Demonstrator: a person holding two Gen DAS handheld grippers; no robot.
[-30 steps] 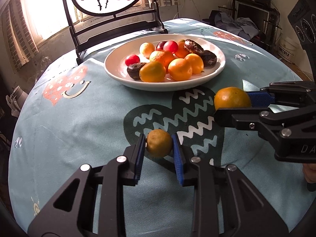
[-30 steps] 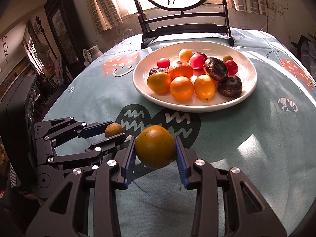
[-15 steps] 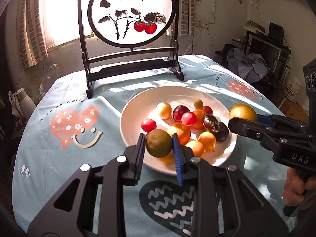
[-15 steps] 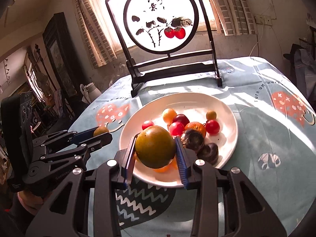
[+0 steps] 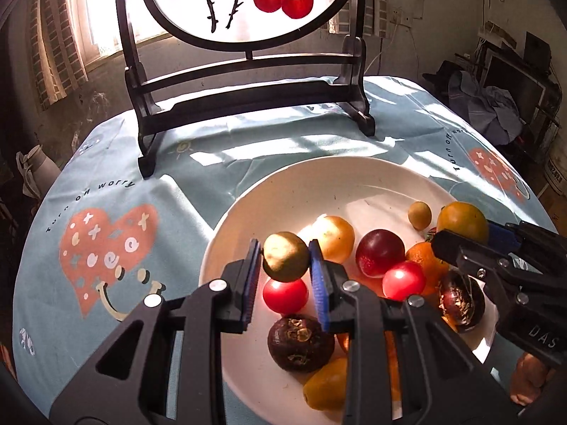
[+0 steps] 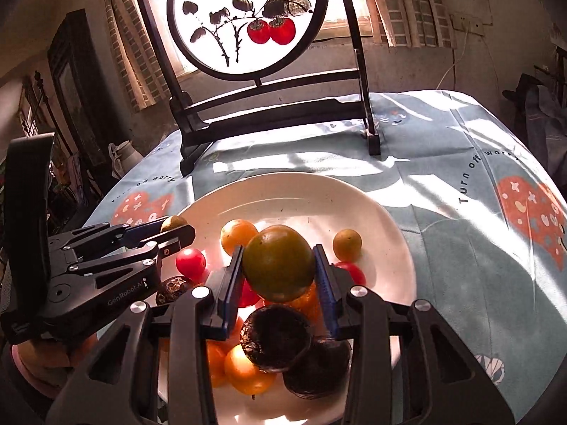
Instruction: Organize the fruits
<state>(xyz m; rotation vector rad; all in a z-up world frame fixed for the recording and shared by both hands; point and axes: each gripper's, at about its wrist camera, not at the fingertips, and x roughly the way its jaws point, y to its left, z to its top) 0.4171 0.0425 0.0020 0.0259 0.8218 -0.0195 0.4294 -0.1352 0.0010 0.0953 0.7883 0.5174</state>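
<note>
My left gripper [image 5: 285, 260] is shut on a small yellow-green fruit [image 5: 286, 256] and hangs over the left part of the white plate [image 5: 301, 191]. My right gripper [image 6: 279, 269] is shut on a larger green-orange citrus [image 6: 279, 262], held above the fruit pile on the same plate [image 6: 283, 191]. On the plate lie red tomatoes [image 5: 285, 295], a dark red plum [image 5: 380, 256], yellow and orange citrus [image 6: 238, 235] and dark wrinkled fruits [image 5: 300, 343]. In the left wrist view the right gripper [image 5: 464, 235] comes in from the right; in the right wrist view the left gripper [image 6: 173, 228] comes in from the left.
A dark wooden stand with a round painted screen [image 5: 248, 0] stands on the blue patterned tablecloth [image 5: 106, 233] just behind the plate. A person's hand [image 5: 528, 377] holds the right gripper's handle. The table's edge curves away at left and right, with room clutter beyond.
Both grippers have carried their fruits from above the cloth in front of the plate forward and a little upward, and now hang over the plate. The grips are unchanged.
</note>
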